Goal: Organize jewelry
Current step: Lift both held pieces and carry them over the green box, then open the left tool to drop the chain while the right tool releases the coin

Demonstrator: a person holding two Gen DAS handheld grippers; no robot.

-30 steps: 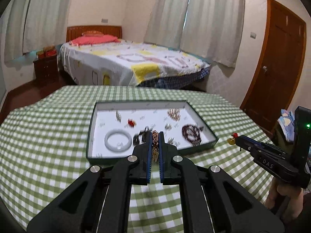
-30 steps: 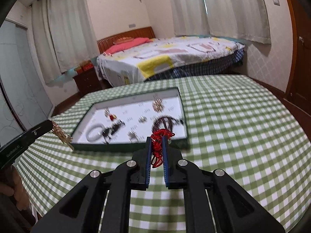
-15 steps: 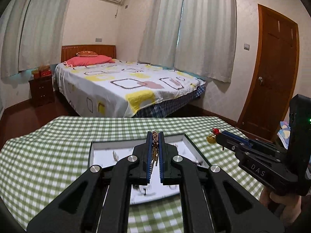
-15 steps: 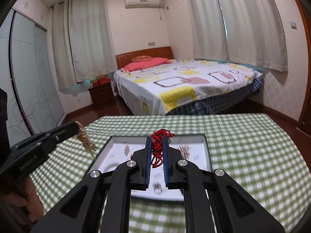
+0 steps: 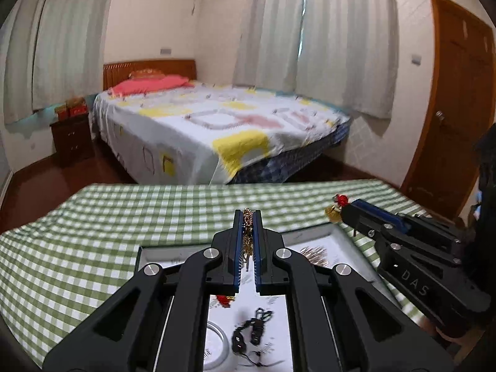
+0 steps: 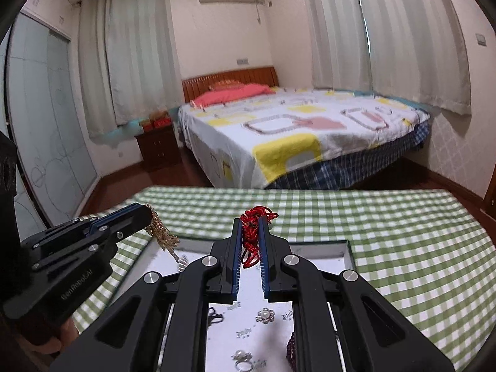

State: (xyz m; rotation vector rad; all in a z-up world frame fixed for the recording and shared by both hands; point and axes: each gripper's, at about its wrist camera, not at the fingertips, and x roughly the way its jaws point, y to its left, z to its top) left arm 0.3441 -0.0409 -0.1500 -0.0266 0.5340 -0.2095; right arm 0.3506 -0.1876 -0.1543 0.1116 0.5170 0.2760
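My left gripper [image 5: 247, 217] is shut on a gold chain [image 5: 247, 235] that hangs between its blue pads, above the white-lined jewelry tray [image 5: 161, 252]. My right gripper [image 6: 250, 220] is shut on a red cord bracelet [image 6: 252, 232] with a small gold bell [image 5: 332, 212], also over the tray [image 6: 348, 254]. In the right wrist view the left gripper [image 6: 148, 214] comes in from the left with the gold chain [image 6: 162, 232] dangling. In the left wrist view the right gripper [image 5: 342, 209] comes in from the right.
The tray holds a white bangle [image 5: 217, 341], black earrings [image 5: 251, 331], a pearl flower piece [image 6: 265, 315], a ring [image 6: 241, 359] and dark beads [image 6: 290, 350]. It rests on a green checked tablecloth [image 6: 403, 248]. Beyond the table stand a bed [image 5: 217, 124] and a wooden door [image 5: 455, 117].
Both grippers have moved forward over the tray, each still holding its piece. The tray has slid from in front of the fingers to beneath them.
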